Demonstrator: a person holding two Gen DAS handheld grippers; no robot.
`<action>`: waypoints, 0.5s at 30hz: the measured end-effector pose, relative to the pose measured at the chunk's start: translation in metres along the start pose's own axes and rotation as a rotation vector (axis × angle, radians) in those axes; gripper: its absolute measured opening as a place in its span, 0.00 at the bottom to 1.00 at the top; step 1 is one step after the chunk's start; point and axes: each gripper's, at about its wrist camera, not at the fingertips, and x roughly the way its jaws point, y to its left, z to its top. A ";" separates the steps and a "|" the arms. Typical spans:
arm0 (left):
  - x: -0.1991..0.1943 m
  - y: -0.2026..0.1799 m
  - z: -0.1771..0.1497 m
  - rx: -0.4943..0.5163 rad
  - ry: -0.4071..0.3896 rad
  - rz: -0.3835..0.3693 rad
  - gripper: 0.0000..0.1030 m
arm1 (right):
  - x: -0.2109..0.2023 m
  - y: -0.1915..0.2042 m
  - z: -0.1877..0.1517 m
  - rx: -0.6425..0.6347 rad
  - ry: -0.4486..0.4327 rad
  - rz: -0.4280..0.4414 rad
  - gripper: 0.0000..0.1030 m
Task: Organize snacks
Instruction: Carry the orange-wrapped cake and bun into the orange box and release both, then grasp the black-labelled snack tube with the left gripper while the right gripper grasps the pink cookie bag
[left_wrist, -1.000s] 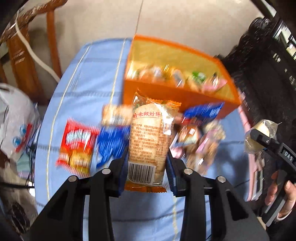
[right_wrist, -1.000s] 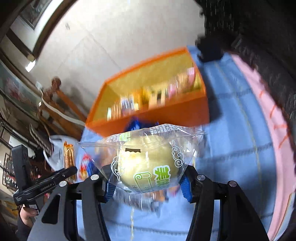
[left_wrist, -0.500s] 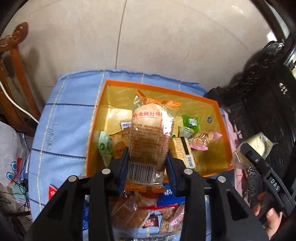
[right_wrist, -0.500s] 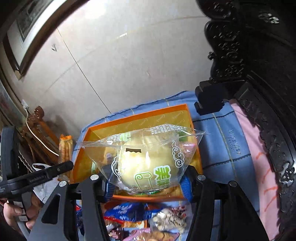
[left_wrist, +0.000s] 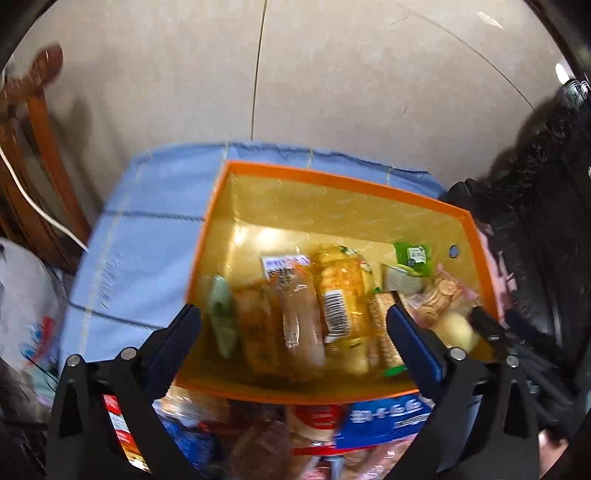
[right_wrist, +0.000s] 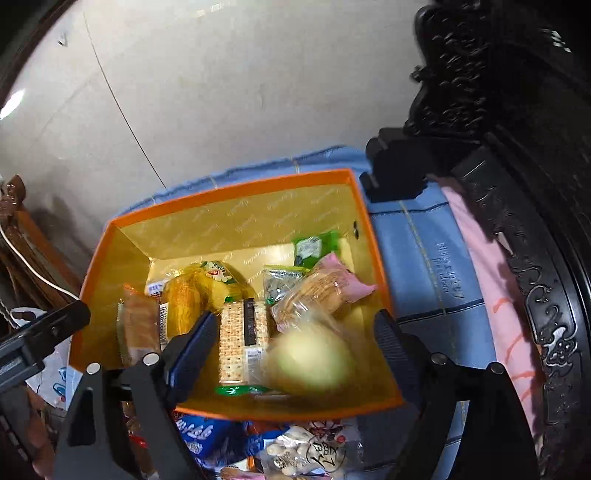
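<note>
Orange box with gold lining, on a table under a blue cloth: holds mixed snack packets, among them a cracker pack and a green sachet. Left tongs: jaws just opened, spread wide, nothing between them. Right tongs: jaws just opened, spread; a blurred yellow bun lies between them, unpinched, inside the box. More packets lie outside the near wall.

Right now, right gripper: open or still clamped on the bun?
Open. The right gripper jaws have just been opening and stand wide over the orange box; the blurred pale bun sits between them, pads apart from it.
</note>
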 end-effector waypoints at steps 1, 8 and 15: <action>-0.001 0.001 -0.003 0.017 0.004 0.008 0.95 | -0.008 -0.004 -0.008 0.006 -0.015 0.015 0.86; -0.016 0.021 -0.059 0.061 0.095 0.025 0.95 | -0.047 -0.038 -0.072 -0.011 -0.055 0.001 0.90; -0.014 0.054 -0.141 -0.078 0.293 -0.021 0.95 | -0.054 -0.061 -0.141 0.039 0.085 0.002 0.91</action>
